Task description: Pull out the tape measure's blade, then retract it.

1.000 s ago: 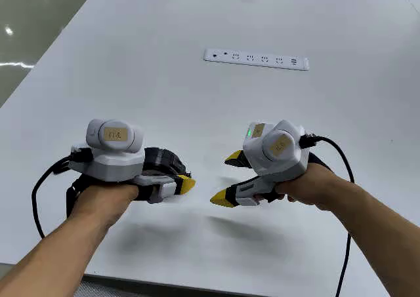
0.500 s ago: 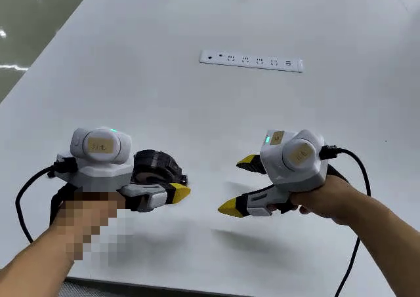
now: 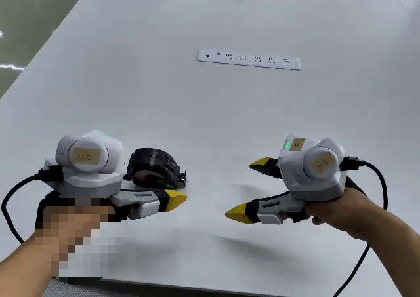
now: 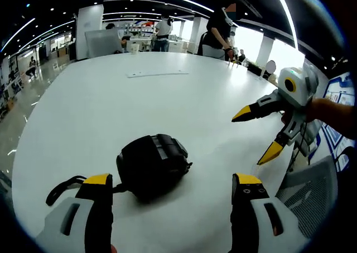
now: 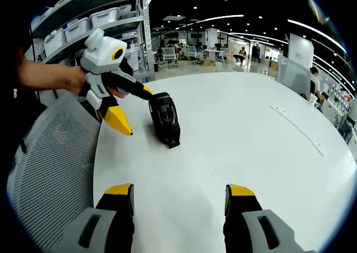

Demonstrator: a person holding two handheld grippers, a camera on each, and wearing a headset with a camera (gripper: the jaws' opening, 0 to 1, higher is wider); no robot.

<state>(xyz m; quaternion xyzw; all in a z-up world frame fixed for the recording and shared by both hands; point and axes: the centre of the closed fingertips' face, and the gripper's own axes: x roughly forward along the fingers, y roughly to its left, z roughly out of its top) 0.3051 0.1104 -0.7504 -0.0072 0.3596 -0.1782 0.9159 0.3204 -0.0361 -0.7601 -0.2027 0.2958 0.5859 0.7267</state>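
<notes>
Black tape measure [image 3: 154, 168]: we hold the left gripper [image 4: 171, 180] spread wide either side of it, gripping nothing; right gripper [image 3: 249, 187] near it, open, empty.

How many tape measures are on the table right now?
1: the black tape measure lies on the white table by the left gripper; none looks hidden.

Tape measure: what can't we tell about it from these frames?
- Blade hook: right gripper view, a tiny dark tab on the tape measure, too small to tell if any blade is out.
- Strap, its join to the case: left gripper view, behind one jaw of the left gripper.
- Case's near edge and that gripper's far jaw: head view, hidden by the gripper's body and the case.
- Case markings: too dark to read.
</notes>
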